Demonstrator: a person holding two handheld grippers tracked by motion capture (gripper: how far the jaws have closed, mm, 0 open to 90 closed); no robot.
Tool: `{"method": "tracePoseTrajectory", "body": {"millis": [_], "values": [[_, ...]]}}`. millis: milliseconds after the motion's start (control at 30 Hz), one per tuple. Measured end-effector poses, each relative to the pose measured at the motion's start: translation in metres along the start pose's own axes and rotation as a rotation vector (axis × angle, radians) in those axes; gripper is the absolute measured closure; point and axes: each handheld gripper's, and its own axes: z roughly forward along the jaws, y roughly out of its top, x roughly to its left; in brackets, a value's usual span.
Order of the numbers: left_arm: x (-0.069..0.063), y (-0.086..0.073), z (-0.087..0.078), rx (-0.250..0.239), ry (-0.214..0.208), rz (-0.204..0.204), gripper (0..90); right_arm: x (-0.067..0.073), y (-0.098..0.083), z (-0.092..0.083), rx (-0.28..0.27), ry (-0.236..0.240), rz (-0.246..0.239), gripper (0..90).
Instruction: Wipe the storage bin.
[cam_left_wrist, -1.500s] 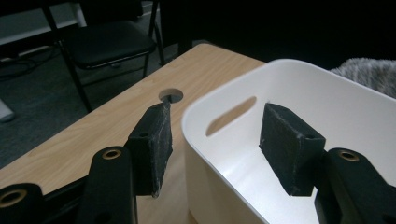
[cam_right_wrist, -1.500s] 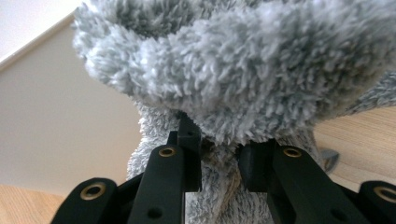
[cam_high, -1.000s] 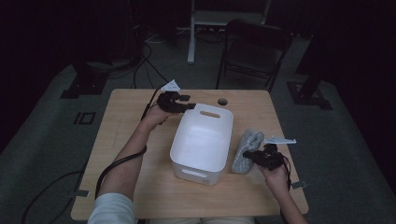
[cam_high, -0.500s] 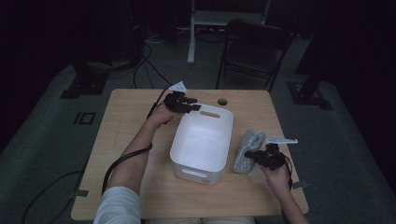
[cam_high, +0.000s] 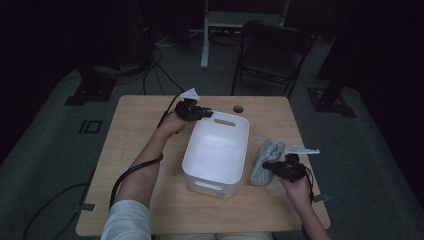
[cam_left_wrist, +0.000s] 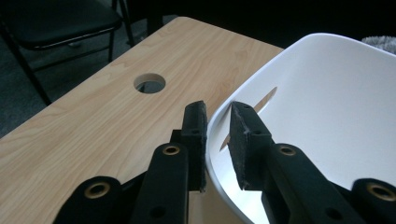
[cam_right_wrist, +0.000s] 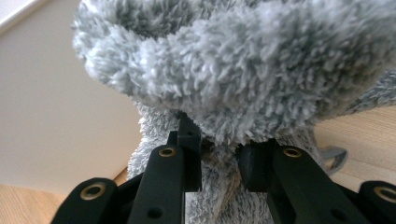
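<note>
Dark room, black chair (cam_high: 272, 50) and stands beyond a pale wood tabletop (cam_high: 135, 140) with a round cable hole (cam_left_wrist: 149, 83) in it. Middle of the tabletop: a white plastic bin (cam_high: 215, 150), smooth-walled, empty as far as the high view shows, w/ slot handles cut into its short ends.

Left tongs (cam_high: 200, 113) sit at the bin's far corner, straddling the rim: one pad outside the wall, one inside. The jaws have just been closing, and in the left gripper view the outer pad looks against the rim while a sliver of gap remains at the inner one, so I wouldn't call it a firm clamp yet. Right tongs (cam_high: 274, 166) are well off to the bin's other side, closed on a fluffy grey cloth (cam_high: 266, 160) (long shaggy pile, bunched into a soft roll, lying on the wood just beside the bin wall).

Risks, as I judge them:
- The bin wall is thin and slick; a bite on the rim's curved corner could slip off if the bin is pulled or tilted.
- The right tongs pinch only a fold low on the cloth, so lifting may let the rest droop and snag the bin edge, or fibres could pull free.
- If the left grip isn't set, dragging the cloth over the rim could shove the bin across the tabletop.
</note>
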Motion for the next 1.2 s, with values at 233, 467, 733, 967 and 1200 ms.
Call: {"method": "tracePoseTrajectory", "body": {"millis": [233,467,733,967,1200], "values": [[0.0,-0.011,-0.02,0.006,0.056,-0.031,81.7,0.002,0.001,0.002,0.002,0.002,-0.003,73.5],[0.0,-0.015,-0.027,-0.007,0.072,-0.053,76.2,0.005,0.001,0.004,0.002,0.004,-0.007,73.5],[-0.003,-0.008,-0.016,0.023,0.039,-0.009,61.9,0.002,0.001,0.003,0.003,0.004,-0.001,73.5],[0.001,-0.009,-0.015,0.01,0.05,-0.035,76.5,0.001,0.001,0.002,0.002,0.001,-0.001,73.5],[-0.005,-0.016,-0.027,0.02,0.099,-0.041,79.5,-0.001,0.002,0.001,-0.003,0.001,0.006,73.5]]}}
